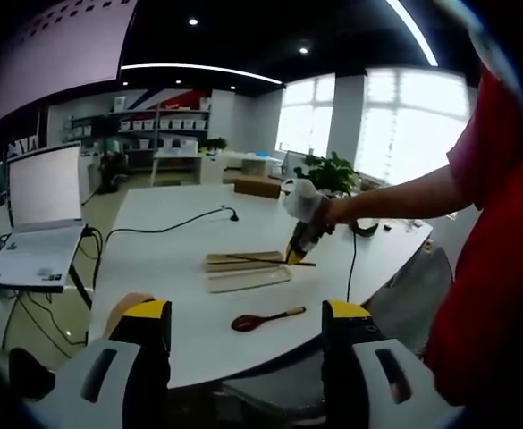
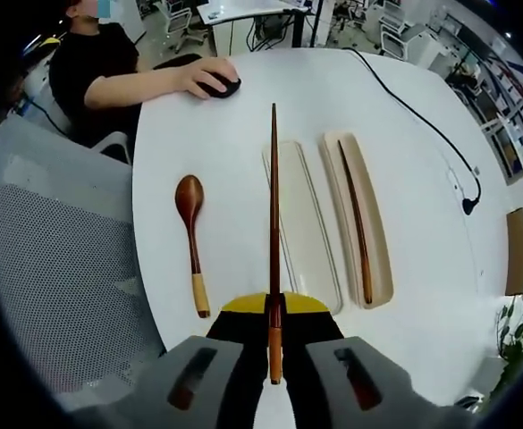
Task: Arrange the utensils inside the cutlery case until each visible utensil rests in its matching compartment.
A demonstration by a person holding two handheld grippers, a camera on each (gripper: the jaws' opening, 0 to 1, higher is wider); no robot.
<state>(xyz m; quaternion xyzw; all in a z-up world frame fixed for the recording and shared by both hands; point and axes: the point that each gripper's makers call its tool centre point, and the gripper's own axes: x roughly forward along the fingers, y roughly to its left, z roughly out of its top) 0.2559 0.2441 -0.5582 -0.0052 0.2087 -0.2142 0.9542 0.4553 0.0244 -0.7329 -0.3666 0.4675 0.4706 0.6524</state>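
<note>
White counter [image 2: 243, 116]: one wooden case tray [image 2: 375, 241] holding one chopstick [image 2: 355, 214]; one clear lid [image 2: 310, 232] beside it; one wooden spoon [image 2: 191, 237] lying apart on the counter. Right claw [image 2: 274, 344] pinches a second chopstick [image 2: 274, 206] above the lid. Left claw [image 1: 246, 326] spread, holding nothing.

Two views of one white table [image 1: 181, 268]

The left gripper view looks across it from far back, low; the right gripper view looks steeply down from close above. Both share the case [image 2: 359, 223] and spoon [image 1: 265, 318].
</note>
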